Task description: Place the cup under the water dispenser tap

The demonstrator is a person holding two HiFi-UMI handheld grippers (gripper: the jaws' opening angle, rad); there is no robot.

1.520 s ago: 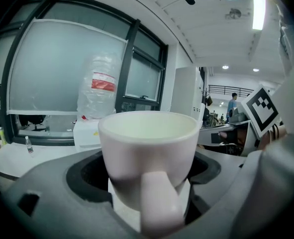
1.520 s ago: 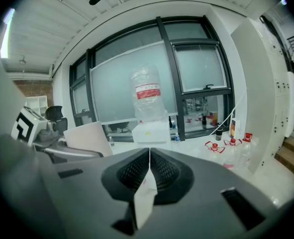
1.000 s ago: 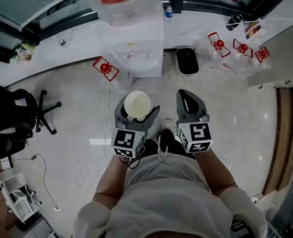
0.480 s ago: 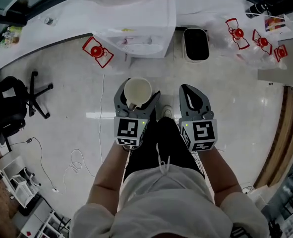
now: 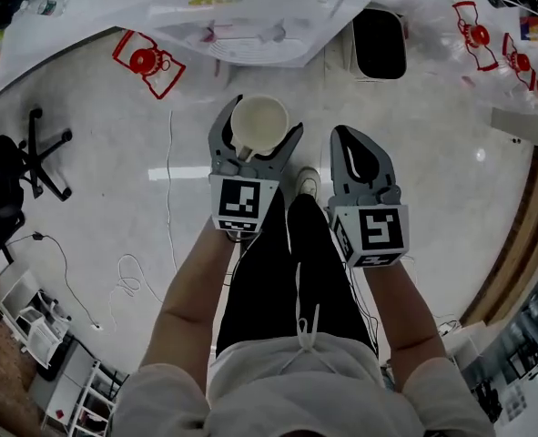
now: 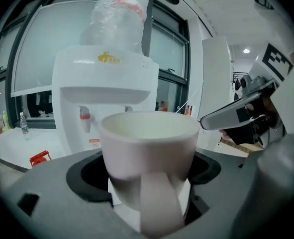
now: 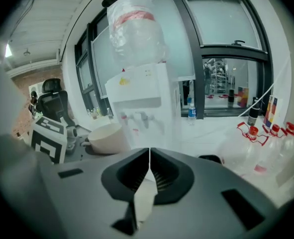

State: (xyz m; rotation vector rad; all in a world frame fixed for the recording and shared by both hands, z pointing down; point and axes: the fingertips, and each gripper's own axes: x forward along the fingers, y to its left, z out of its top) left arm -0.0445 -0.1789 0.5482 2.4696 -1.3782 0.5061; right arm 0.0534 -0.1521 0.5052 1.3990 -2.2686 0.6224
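no legible text, yellow mark (image 6: 109, 58) on water dispenser (image 6: 87, 111) unreadable

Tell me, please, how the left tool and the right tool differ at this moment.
The left tool grips a white cup, its jaws spread around the body; the right tool holds nothing, its jaws closed together. In the head view the left tool reaches slightly nearer the water dispenser than the right tool. Both point toward the dispenser.
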